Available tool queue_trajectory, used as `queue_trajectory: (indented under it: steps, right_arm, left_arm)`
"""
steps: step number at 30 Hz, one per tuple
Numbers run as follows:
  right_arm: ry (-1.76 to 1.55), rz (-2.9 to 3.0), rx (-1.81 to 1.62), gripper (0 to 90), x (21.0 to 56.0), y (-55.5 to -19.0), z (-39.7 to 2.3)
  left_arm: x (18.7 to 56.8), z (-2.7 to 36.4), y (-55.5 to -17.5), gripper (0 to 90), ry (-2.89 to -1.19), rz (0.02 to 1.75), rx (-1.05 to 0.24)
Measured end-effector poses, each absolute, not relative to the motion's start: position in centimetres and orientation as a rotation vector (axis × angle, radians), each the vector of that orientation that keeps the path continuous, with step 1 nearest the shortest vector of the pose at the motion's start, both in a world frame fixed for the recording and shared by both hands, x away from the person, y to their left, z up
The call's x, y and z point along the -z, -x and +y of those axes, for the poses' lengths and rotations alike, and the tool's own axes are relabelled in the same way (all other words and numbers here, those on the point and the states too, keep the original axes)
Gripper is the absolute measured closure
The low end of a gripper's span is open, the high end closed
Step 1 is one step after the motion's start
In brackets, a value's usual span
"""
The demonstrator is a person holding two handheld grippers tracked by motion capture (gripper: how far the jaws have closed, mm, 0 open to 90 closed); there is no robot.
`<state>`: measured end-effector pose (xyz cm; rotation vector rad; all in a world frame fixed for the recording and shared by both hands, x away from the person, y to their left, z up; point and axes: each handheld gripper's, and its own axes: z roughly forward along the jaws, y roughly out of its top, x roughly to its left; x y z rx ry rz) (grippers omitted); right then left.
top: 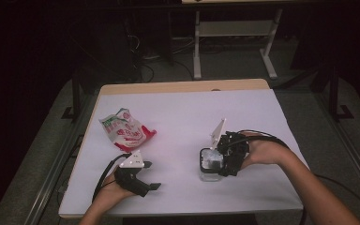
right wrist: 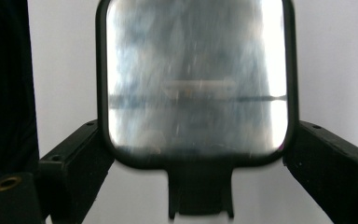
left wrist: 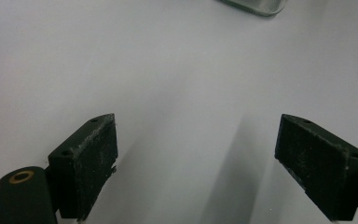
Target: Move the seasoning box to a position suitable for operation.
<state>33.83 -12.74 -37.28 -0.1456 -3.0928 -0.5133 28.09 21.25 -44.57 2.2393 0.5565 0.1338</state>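
High cam overlooks table (top: 183,108); 2 gripper cams close-up.

Left hand-held gripper (top: 146,180) low and level, jaws wide apart, right hand-held gripper (top: 215,161) jaws spread, seemingly not pressing

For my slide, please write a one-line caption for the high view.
Right gripper around a clear lidded container; left gripper open beside a snack bag.

Bare table (top: 183,112) between snack bag (top: 126,130) and container (top: 211,164).
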Motion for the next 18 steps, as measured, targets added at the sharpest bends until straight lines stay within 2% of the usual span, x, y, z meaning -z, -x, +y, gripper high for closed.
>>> queue_trajectory:
  steps: [13, 14, 18]
  right_arm:
    - [0.312, -3.066, 0.645, 8.9, 37.8, -33.3, -17.2]
    - [0.338, -3.056, 0.673, 12.0, 37.8, -33.2, -17.9]
    - [0.385, -3.046, 0.738, 14.4, 38.0, -33.1, -19.1]
  left_arm:
    - [44.6, 21.2, -28.1, 12.7, -2.243, 0.554, -0.138]
    - [44.6, 21.2, -28.1, 12.7, -2.243, 0.554, -0.138]
    - [44.6, 21.2, -28.1, 12.7, -2.243, 0.555, -0.137]
